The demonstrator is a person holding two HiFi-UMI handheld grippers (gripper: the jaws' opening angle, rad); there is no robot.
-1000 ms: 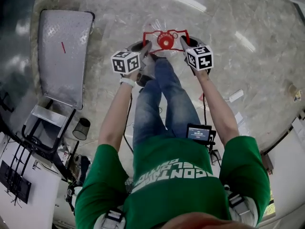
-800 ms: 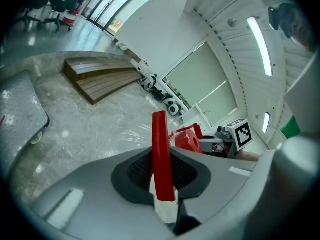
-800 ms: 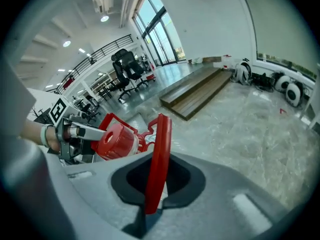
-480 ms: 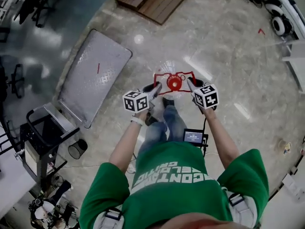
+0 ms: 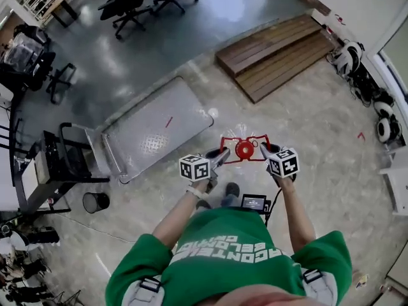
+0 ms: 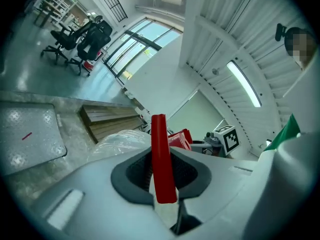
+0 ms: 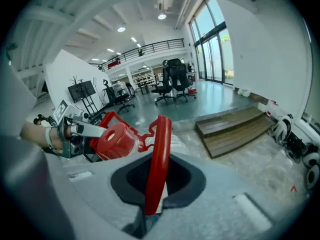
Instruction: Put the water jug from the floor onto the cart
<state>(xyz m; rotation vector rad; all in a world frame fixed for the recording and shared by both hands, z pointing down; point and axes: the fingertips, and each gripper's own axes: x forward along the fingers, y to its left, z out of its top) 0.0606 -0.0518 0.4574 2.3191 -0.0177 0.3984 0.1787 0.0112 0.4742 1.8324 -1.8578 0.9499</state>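
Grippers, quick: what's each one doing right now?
Left gripper: shut on the red handle of the water jug.
Right gripper: shut on the red handle's other side.

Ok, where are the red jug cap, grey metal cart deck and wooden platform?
red jug cap (image 5: 244, 149): head view, cap top.
grey metal cart deck (image 5: 150, 139): head view, bare centre.
wooden platform (image 5: 280, 53): head view, middle planks.
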